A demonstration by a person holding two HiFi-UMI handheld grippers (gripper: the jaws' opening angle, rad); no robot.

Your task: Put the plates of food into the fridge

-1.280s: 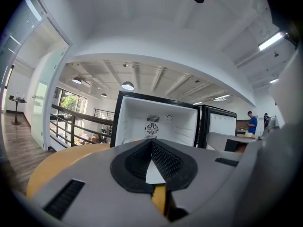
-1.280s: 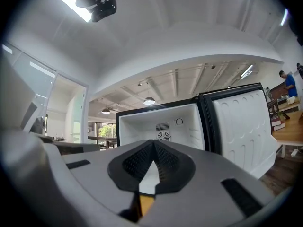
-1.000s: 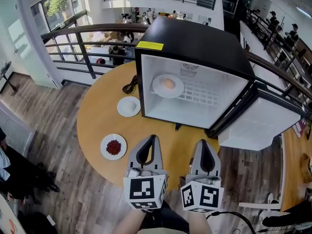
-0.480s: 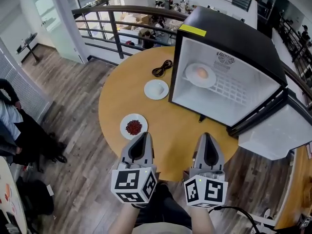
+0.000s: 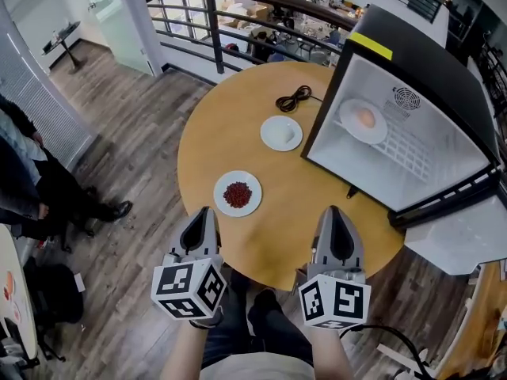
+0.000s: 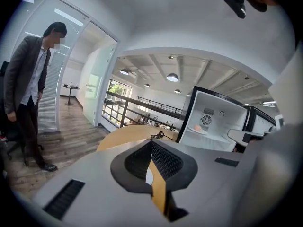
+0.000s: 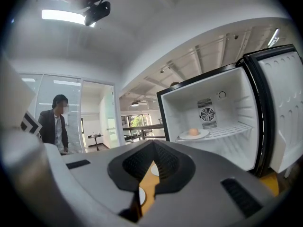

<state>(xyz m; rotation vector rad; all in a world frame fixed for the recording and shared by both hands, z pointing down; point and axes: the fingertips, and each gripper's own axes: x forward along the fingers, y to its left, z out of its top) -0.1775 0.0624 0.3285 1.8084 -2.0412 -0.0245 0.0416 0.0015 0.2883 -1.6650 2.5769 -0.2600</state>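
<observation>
Three plates show in the head view. One holding a round orange-tan food (image 5: 363,120) rests on the wire shelf inside the open mini fridge (image 5: 412,70). One with white food (image 5: 282,132) lies on the round wooden table (image 5: 214,125) beside the fridge. One with red food (image 5: 238,194) lies nearer me. My left gripper (image 5: 203,210) hovers shut and empty over the table's near edge, just left of the red-food plate. My right gripper (image 5: 334,210) is shut and empty in front of the fridge opening. The shelf plate (image 7: 193,133) also shows in the right gripper view.
The fridge door (image 5: 463,232) hangs open to the right over the floor. A coiled black cable (image 5: 294,98) lies at the table's far side. A railing (image 5: 238,6) runs behind the table. People (image 5: 32,188) stand on the wooden floor at left; a suited person (image 6: 28,89) faces the table.
Both grippers stay shut and empty. The view has swung left, so the fridge sits farther right. My left gripper has drifted left, away from the right one, towards the table's near edge.
</observation>
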